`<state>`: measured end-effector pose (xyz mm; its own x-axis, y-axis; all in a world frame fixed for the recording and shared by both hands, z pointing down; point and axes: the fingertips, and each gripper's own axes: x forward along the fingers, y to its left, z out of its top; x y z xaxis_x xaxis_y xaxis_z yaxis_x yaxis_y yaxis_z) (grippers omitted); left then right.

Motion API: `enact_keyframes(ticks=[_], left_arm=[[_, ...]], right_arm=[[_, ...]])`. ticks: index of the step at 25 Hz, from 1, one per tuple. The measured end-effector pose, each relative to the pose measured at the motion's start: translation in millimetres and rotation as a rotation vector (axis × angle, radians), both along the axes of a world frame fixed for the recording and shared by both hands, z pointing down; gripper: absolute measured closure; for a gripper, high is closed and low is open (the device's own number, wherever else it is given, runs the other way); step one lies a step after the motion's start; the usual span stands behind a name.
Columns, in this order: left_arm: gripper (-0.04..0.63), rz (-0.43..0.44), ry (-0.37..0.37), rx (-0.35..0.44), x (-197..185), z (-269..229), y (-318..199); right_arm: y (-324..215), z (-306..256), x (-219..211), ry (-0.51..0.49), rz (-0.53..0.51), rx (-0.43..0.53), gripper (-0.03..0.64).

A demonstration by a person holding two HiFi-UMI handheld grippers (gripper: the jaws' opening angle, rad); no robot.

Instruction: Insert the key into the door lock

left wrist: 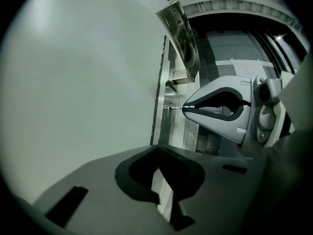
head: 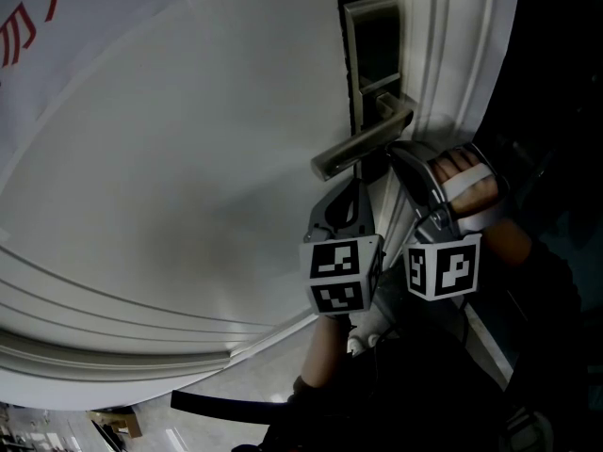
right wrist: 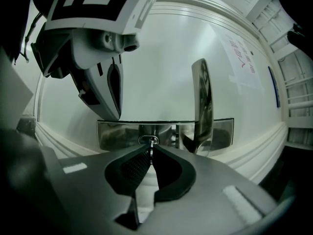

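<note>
Key (right wrist: 151,149) sits pinched edge-on between the closed jaws of my right gripper (right wrist: 151,154). From the left gripper view I see its thin shaft (left wrist: 177,107) reaching out level from those jaw tips to the keyhole (left wrist: 170,107). The tip is at the mouth of the cylinder; I cannot tell how far in it has gone. The keyhole sits in the brushed metal lock plate (right wrist: 117,133), and the lever handle (right wrist: 201,102) projects from the same plate just beside it. My left gripper (left wrist: 157,151) has its jaws drawn together with nothing between them, and it hovers close beside the right one, near the plate. The plate is mounted on the white door (right wrist: 161,67).
</note>
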<state>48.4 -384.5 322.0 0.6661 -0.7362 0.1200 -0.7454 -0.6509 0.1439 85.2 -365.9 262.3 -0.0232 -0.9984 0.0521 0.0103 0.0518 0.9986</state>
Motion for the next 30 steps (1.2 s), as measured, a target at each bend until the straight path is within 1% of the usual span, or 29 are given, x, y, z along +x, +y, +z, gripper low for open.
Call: enact_keyframes(ticks=[16,30], left_arm=[[0.595,0.017,0.011,-0.003,0.4,-0.6,1.9],[0.595,0.013,0.014,-0.007,-2.2,0.9,-1.4]], right_arm=[[-0.2,-0.1,0.0,0.010,0.006,0.003,0.604],[-2.8,-0.4,-1.2,0.012,0.009,0.005,0.604]])
